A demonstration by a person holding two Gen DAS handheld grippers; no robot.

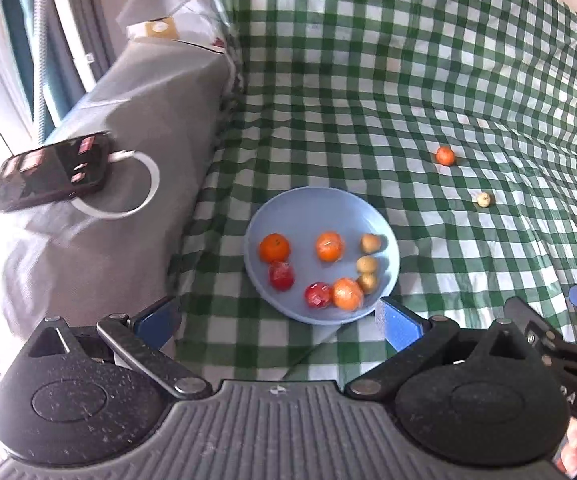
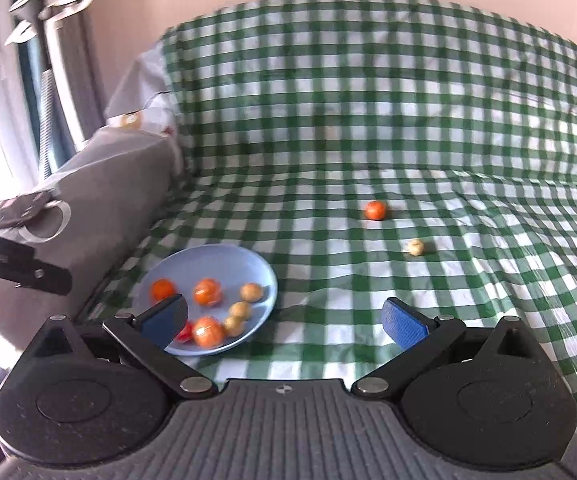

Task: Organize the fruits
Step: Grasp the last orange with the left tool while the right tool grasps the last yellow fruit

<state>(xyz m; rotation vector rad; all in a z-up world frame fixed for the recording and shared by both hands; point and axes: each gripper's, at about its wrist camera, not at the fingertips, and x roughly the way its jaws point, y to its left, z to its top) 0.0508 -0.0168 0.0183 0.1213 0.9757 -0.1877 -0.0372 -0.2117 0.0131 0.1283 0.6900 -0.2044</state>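
Observation:
A light blue plate lies on the green checked cloth and holds several small fruits: orange ones, red ones and yellowish ones. The same plate shows at the lower left of the right wrist view. Two fruits lie loose on the cloth to its right: a small orange one and a pale yellowish one. My left gripper stands open just in front of the plate, nothing between its fingers. My right gripper is open too, right of the plate, its left finger overlapping the plate's near edge.
A grey cushioned armrest rises left of the plate, with a dark phone and a white ring on it. The checked cloth climbs a backrest behind. The right gripper's body and a hand show at the lower right of the left wrist view.

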